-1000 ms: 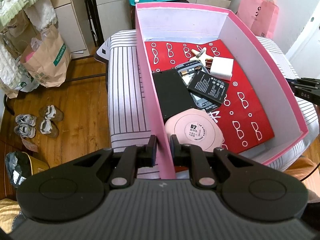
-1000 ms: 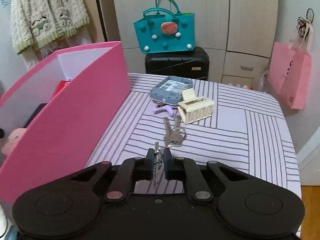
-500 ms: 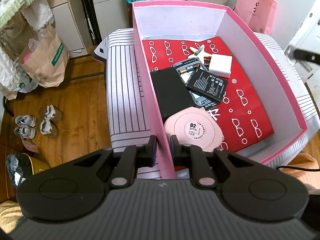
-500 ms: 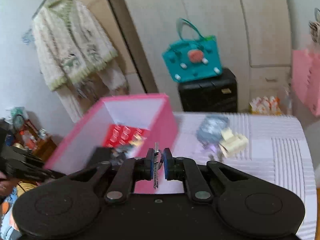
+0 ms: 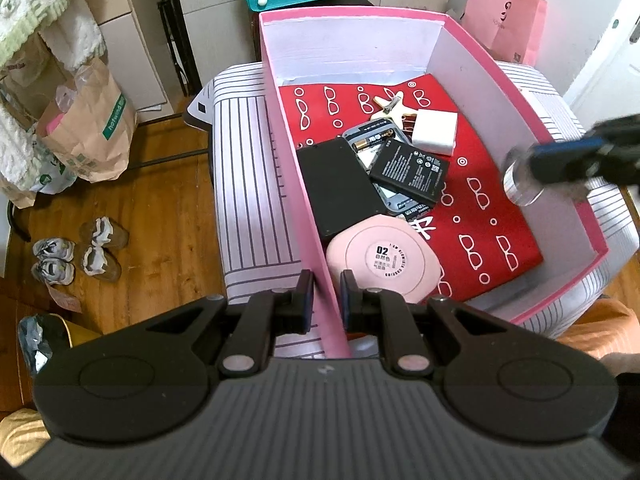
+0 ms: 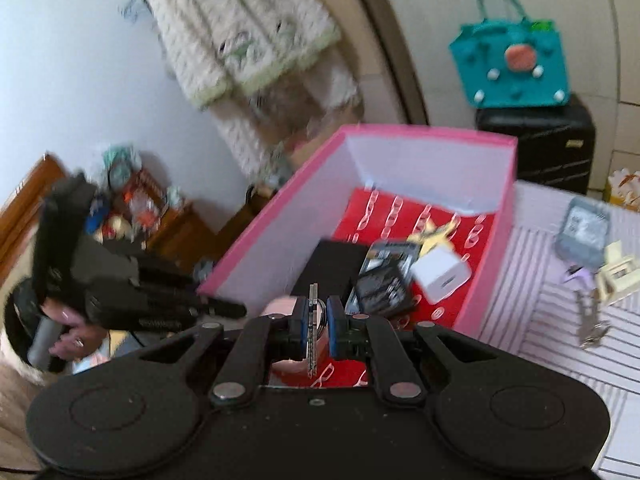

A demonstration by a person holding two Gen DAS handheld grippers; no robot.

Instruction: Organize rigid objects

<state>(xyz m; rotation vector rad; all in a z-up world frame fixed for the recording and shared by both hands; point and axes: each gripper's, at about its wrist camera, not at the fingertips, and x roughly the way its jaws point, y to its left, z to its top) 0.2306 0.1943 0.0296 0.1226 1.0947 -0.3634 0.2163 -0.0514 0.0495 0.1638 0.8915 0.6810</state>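
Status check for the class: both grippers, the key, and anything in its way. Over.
Left gripper shut on pink box wall. Right gripper shut on key, over the box. Nothing blocking.

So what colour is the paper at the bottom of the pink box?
Red, with little white glasses drawn all over it. The left wrist view shows it best.

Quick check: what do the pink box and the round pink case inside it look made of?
Pink box: looks like matte cardboard, with thin flat walls, pink outside and white inside. Round pink case: probably smooth moulded plastic, with a soft sheen, a raised ring and a printed centre label.
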